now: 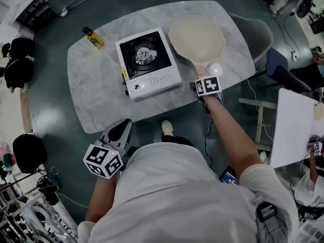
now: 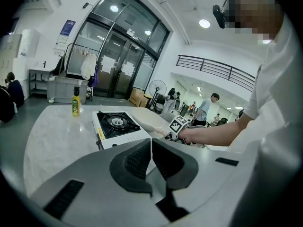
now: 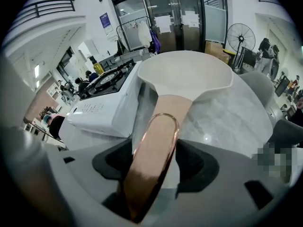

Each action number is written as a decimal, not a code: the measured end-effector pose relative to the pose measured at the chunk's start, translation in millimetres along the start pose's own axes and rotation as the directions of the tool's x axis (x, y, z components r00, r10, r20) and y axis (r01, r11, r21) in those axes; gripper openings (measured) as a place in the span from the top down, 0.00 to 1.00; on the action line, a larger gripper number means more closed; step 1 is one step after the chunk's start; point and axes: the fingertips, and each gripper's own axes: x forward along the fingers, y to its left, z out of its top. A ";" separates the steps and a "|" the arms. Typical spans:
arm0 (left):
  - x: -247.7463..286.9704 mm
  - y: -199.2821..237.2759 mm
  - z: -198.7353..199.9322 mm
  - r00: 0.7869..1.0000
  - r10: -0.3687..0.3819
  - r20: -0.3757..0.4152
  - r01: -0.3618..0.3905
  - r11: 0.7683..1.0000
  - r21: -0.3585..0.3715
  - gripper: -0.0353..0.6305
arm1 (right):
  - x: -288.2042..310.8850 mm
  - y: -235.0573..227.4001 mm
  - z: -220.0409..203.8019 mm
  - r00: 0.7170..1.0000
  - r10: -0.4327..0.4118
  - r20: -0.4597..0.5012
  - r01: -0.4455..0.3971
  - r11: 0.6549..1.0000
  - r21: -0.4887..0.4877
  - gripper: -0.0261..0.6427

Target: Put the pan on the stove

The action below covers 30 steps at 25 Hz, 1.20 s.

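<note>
Tabletop of pale grey marble (image 1: 96, 92) carries a cream round frying pan (image 1: 196, 37), which lies just right of a white single-burner portable gas stove (image 1: 148, 62) in the head view, not on the burner. Whether its rim touches the stove casing I cannot tell. The pan's inside shows only its own bare cream surface. Its copper-coloured metal handle (image 3: 163, 112) runs back between the jaws of the right gripper (image 3: 155, 145), whose dark pads are closed against the handle's two sides. From above, the marker cube covers the handle's end and the pads. The left gripper (image 2: 151, 160) hangs off the table's near edge, close to the person's body, its pads pressed together on nothing. A small yellow bottle with a dark cap (image 1: 93, 37) stands near the far left rim; its label is too small to read.
</note>
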 end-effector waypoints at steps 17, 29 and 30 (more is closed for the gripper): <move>4.7 13.1 10.5 1.000 -0.009 0.030 0.009 1.000 -0.011 0.92 | -8.5 -25.5 -3.5 0.991 0.103 0.087 -0.117 0.978 0.174 0.78; -3.0 22.6 17.1 0.997 0.001 0.074 0.000 1.000 -0.018 0.92 | -38.4 -36.8 -6.1 0.991 0.106 0.080 -0.119 0.977 0.178 0.78; -3.0 23.0 16.6 0.997 -0.001 0.075 0.003 1.000 -0.020 0.92 | -42.9 -37.1 -5.7 0.990 0.112 0.086 -0.126 0.975 0.182 0.78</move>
